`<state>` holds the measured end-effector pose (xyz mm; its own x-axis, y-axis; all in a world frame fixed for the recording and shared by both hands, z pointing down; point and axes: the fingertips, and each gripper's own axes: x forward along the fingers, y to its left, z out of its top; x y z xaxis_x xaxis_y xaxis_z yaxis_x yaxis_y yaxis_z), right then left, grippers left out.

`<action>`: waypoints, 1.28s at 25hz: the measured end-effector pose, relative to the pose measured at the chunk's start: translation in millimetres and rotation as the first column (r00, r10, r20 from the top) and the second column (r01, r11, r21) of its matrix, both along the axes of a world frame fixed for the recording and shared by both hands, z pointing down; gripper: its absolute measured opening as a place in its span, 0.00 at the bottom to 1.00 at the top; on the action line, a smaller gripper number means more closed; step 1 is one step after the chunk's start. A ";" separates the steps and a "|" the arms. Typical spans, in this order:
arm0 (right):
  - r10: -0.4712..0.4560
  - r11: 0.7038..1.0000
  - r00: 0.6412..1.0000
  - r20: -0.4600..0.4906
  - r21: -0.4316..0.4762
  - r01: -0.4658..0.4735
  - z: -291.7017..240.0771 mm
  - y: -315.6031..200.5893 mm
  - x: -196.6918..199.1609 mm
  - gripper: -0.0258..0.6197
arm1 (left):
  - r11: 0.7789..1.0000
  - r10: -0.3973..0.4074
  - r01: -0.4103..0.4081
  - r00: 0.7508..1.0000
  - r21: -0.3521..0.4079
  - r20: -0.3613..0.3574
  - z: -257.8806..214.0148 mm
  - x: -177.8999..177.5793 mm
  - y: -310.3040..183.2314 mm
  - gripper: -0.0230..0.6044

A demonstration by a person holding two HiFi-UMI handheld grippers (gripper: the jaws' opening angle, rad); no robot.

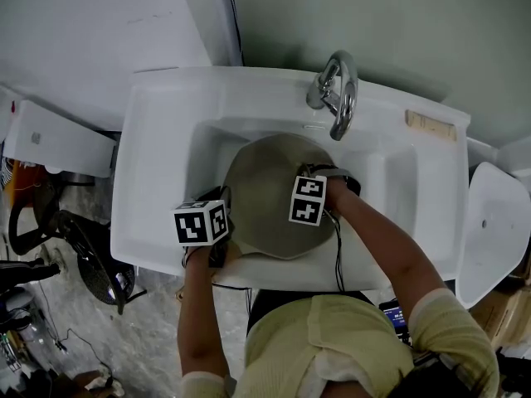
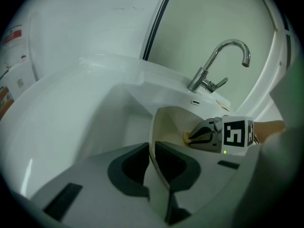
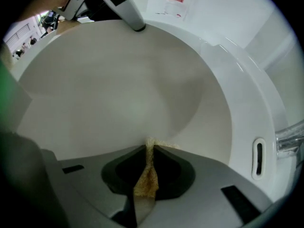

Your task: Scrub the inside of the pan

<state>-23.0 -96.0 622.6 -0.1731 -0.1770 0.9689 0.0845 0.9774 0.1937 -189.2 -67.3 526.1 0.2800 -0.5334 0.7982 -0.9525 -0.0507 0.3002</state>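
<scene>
- Down in the white sink (image 1: pixel 158 148), a pale, round pan (image 1: pixel 265 197) sits tilted in the basin. Its near edge is raised toward the sink's front rim and its inside faces the person's right.
- In the left gripper view, the left gripper (image 2: pixel 153 156) has its jaws closed on the thin near rim of the pan, one dark pad on each side of the wall.
- From the head view, that gripper's marker cube sits just over the front-left edge of the pan, at the sink's front rim.
- The right gripper (image 3: pixel 148 148) has its jaws pinched shut on a yellow-brown sponge (image 3: pixel 147 177), which is squeezed flat between the pads and pokes out a little past the tips.
- In the right gripper view, the sponge's tip is at the pan's smooth inner wall; whether it is pressing on the wall is hard to tell.
- The left gripper view shows the right gripper reaching into the pan from the right, with the yellow sponge at its front.
- A chrome faucet (image 1: pixel 336 94) curves over the back of the basin, with its spout above the pan's far edge.
- An overflow slot (image 3: pixel 258 158) shows in the sink wall beside the pan.
</scene>
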 end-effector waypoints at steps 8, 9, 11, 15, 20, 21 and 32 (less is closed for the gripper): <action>0.027 0.998 0.995 0.100 0.051 -0.032 -2.1 -12.6 -21.4 0.14 | 1.000 -0.003 0.003 1.000 -0.002 -0.003 -0.7 0.3 0.4 0.18; 0.030 0.998 0.993 0.112 0.055 -0.037 -2.4 -13.8 -24.1 0.14 | 1.000 -0.003 0.003 1.000 -0.002 -0.003 -0.7 0.3 0.4 0.18; 0.035 0.997 0.990 0.133 0.063 -0.044 -3.0 -15.4 -29.4 0.14 | 1.000 -0.003 0.003 1.000 -0.002 -0.005 -0.5 0.2 0.5 0.18; 0.038 0.996 0.984 0.172 0.074 -0.051 -5.1 -16.9 -39.4 0.14 | 1.000 -0.003 0.003 1.000 0.000 -0.007 -0.9 0.0 0.9 0.18; 0.047 0.995 0.974 0.221 0.070 -0.064 -4.2 -17.9 -50.3 0.14 | 1.000 -0.002 0.002 1.000 -0.001 -0.002 -0.9 -0.3 0.9 0.18; 0.050 0.996 0.971 0.233 0.062 -0.066 -4.9 -16.6 -52.8 0.14 | 1.000 -0.002 0.002 1.000 -0.001 -0.002 -1.0 -0.3 0.9 0.18; 0.083 0.996 0.920 0.383 -0.003 -0.089 -16.8 -9.2 -79.9 0.14 | 1.000 -0.003 0.003 1.000 -0.001 0.002 -0.7 0.3 1.2 0.18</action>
